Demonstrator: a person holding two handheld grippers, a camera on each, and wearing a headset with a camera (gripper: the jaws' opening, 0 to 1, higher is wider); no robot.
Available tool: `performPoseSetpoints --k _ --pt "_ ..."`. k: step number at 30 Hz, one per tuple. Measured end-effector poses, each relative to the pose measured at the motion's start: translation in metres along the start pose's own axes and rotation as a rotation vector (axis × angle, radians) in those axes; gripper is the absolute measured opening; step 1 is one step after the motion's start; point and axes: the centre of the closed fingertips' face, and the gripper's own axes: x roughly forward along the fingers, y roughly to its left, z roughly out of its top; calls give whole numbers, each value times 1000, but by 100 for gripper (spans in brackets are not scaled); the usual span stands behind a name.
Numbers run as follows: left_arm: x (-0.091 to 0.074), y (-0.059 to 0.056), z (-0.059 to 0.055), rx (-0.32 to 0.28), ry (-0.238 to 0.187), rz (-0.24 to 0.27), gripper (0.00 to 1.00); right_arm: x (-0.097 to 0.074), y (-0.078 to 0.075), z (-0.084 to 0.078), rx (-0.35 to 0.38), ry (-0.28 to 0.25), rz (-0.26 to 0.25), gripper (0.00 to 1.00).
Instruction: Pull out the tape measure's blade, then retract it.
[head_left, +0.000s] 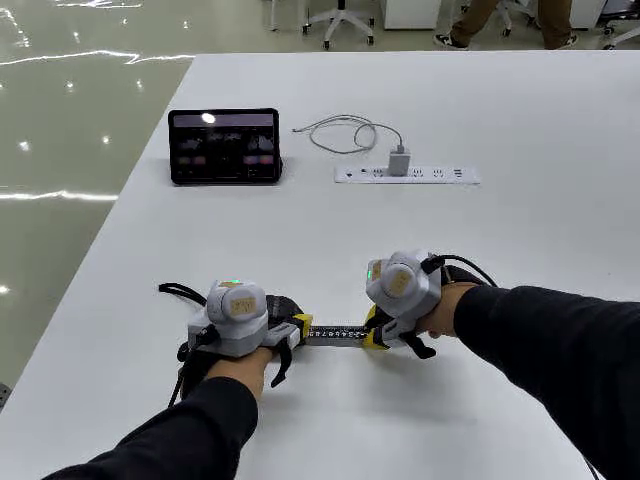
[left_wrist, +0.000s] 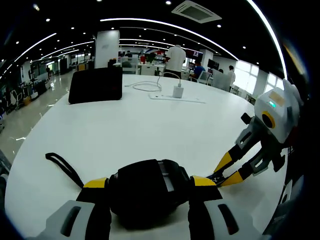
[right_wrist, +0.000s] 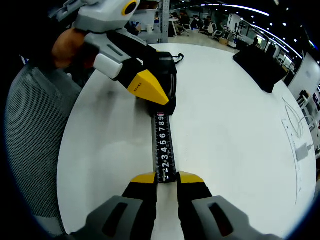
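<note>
Clamping tape measure case (left_wrist: 147, 192), L gripper (left_wrist: 150, 182) grips both sides; R gripper (right_wrist: 166, 177) pinches blade (right_wrist: 162, 145) tip, short stretch out; open table (head_left: 450, 120) room beyond.

The tape measure's blade (right_wrist: 163, 145) is showing black numbers 2 through 9 in a row; no other writing is coming through legibly.

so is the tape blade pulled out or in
Out, partly: a short numbered blade runs from the case to the right gripper pinching its end.
</note>
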Motion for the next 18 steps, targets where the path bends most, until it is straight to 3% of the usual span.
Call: performPoseSetpoints --k 15,18 --pt "-1 1 -1 -16 23 -20 57 5 0 7 3 -15 -6 11" --pt "0 0 1 -2 20 -27 57 7 -2 9 40 -29 -27 11"
